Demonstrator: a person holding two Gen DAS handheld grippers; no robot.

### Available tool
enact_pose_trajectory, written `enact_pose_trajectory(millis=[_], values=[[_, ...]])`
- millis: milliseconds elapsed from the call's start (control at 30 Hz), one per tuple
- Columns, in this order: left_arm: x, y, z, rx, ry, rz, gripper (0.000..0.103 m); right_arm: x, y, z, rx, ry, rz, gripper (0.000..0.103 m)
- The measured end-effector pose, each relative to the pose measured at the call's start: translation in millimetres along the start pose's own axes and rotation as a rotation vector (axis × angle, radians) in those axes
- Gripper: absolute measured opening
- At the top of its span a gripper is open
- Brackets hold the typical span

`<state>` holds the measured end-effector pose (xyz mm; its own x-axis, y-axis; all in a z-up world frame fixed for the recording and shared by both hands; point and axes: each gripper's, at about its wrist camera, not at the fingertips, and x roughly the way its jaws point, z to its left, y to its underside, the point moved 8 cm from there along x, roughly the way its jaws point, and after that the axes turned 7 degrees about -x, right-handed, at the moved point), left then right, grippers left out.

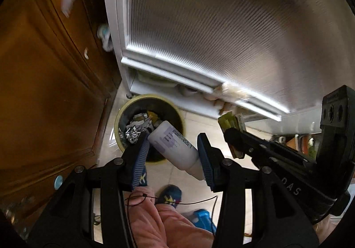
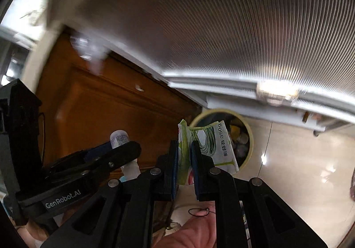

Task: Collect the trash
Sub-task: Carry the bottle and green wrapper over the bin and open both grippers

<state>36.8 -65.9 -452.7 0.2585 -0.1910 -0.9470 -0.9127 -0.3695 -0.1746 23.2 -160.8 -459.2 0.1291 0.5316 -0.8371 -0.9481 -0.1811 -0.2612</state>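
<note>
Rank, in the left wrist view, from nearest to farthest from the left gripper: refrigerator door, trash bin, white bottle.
1. White bottle: between the left gripper's jaws.
2. Trash bin: on the floor below, just beyond.
3. Refrigerator door: behind, above the bin.

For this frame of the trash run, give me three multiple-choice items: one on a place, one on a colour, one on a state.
1. Where does the trash bin stand?
A. on the floor by the wooden cabinet
B. on a counter
C. inside a cupboard

2. What colour is the bin's rim?
A. red
B. pale yellow
C. blue

3. What does the right gripper hold?
A. nothing
B. a foil ball
C. a folded green-and-white wrapper

Answers:
1 A, the bin sits on pale tiles beside the cabinet.
2 B, the rim shows pale yellow in both views.
3 C, its pads clamp the wrapper, while the left gripper holds a white plastic bottle.
</note>
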Motion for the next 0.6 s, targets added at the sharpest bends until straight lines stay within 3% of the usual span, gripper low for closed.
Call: enact_pose_trajectory(millis=[267, 400, 467, 533, 600], values=[[108, -7, 33, 0.036, -0.059, 0.071, 0.042, 125, 16, -51, 0.087, 0.019, 0.091, 0.012], [137, -6, 47, 0.052, -0.084, 0.098, 0.042, 168, 20, -70, 0.142, 0.020, 0.138, 0.025], [146, -5, 53, 0.064, -0.088, 0.103, 0.048, 181, 20, -76, 0.168, 0.024, 0.144, 0.036], [152, -6, 57, 0.075, -0.093, 0.103, 0.063, 190, 20, -82, 0.178, 0.029, 0.142, 0.037], [153, -7, 60, 0.083, -0.104, 0.096, 0.071, 190, 19, -83, 0.183, 0.038, 0.145, 0.037]])
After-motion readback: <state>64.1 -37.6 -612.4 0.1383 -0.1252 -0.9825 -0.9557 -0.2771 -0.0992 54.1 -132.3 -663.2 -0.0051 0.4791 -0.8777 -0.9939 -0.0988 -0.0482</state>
